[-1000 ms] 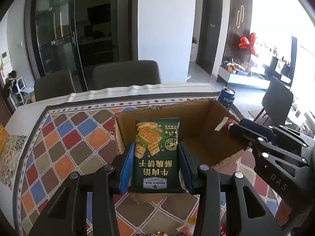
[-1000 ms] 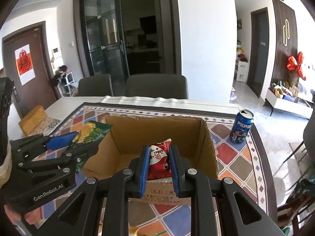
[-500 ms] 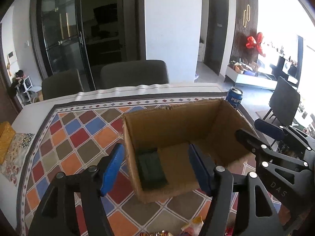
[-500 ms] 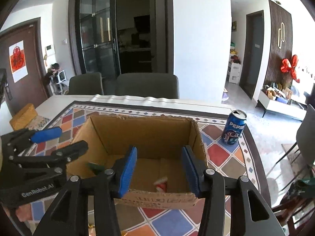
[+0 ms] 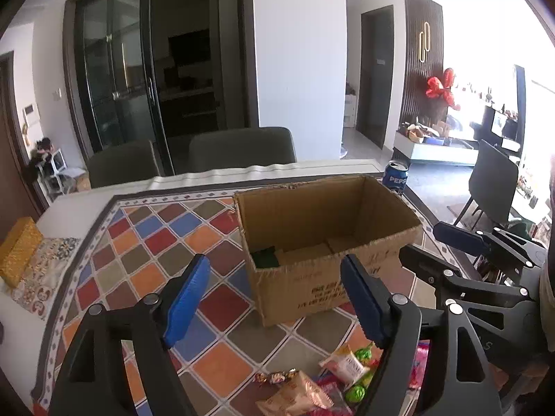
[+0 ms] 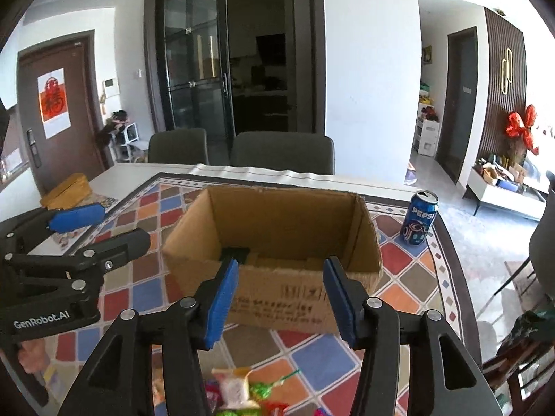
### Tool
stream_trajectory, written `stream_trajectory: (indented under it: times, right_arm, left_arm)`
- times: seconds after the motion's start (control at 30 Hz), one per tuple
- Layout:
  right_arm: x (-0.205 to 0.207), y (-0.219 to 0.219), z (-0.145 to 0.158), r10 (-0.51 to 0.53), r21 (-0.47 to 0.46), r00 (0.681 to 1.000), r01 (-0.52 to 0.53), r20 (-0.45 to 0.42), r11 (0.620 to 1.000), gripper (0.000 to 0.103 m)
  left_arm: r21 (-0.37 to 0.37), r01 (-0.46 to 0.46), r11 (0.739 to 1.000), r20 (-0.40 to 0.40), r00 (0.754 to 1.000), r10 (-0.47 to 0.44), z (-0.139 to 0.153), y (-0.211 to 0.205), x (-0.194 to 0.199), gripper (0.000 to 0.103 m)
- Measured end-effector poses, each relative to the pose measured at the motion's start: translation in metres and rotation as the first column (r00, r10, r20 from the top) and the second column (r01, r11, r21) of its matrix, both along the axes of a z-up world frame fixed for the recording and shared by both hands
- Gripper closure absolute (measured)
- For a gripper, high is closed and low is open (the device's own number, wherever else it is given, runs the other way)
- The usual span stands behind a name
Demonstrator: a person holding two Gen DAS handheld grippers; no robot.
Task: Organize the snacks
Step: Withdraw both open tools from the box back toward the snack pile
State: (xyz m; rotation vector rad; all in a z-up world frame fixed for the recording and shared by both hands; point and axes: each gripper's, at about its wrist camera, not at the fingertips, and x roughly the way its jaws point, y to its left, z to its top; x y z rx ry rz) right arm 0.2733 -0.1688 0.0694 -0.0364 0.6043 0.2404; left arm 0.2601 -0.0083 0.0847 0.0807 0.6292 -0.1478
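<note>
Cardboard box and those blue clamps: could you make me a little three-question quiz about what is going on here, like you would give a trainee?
1. True or false: the left gripper is holding a snack.
2. What lies in the cardboard box at its left end? A) green packet B) Pepsi can C) candy
3. Fill in: the Pepsi can stands ____ the box.

Key
1. False; both it and the right gripper are open and empty.
2. A, the green packet.
3. Outside, on the patterned tablecloth. Loose snacks wait in front.

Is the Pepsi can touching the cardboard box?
Apart. In the right wrist view the Pepsi can stands to the right of the box, with a strip of patterned tablecloth showing between them.
</note>
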Motion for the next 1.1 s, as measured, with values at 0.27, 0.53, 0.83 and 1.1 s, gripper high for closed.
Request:
stream_trajectory:
  times: [0.27,0.53,0.83,1.1]
  right_arm:
    - [-0.036,0.003,-0.008,0.039,0.014,0.999,-0.039,-0.011,0.999,0.051]
    - [-0.063,0.017,-0.02,0.079,-0.014,0.996,-0.079,-0.031,0.997,0.051]
    - [-0.081,0.028,-0.045,0.1,-0.044,0.991,-0.104,-0.085,0.994,0.051]
    - [-0.089,0.032,-0.072,0.114,-0.054,0.979,-0.125,-0.171,0.991,0.051]
  left_arm:
    - [0.061,0.021,0.998,0.046,0.999,-0.024,-0.01,0.004,-0.043,0.022]
    - [0.076,0.042,0.996,0.025,0.999,-0.044,-0.029,0.011,-0.073,0.021]
    - [0.091,0.069,0.993,-0.056,0.996,-0.064,-0.067,0.015,-0.089,0.021]
    - [0.102,0.118,0.988,-0.141,0.985,-0.103,-0.099,0.014,-0.094,0.021]
